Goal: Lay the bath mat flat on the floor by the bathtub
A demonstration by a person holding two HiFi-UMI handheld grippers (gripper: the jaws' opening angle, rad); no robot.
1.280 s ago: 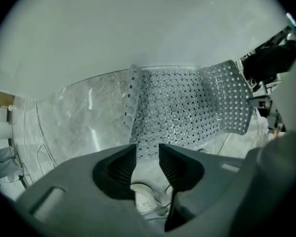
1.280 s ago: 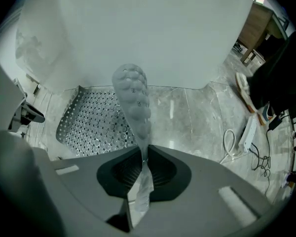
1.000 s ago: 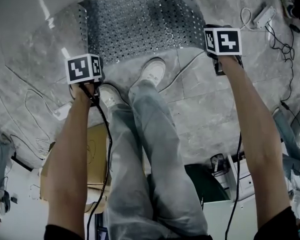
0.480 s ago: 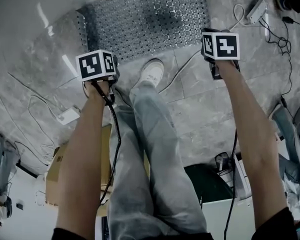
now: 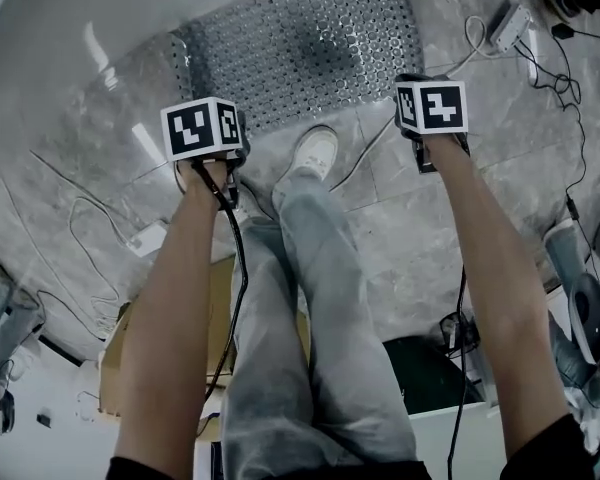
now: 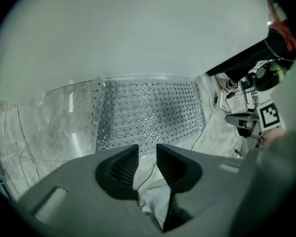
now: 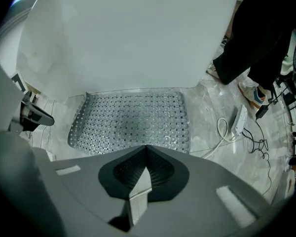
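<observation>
Bath mat, grey and perforated, lies flat on the marble floor, its far edge along the white bathtub. My left gripper hangs over the mat's near left corner, released. Its jaws stand apart with nothing gripped between them, and they have just been closing. My right gripper hangs by the near right corner, clenched on nothing, jaw tips meeting. Neither gripper touches the mat. A white power strip lies on the floor beside the mat's right end.
</observation>
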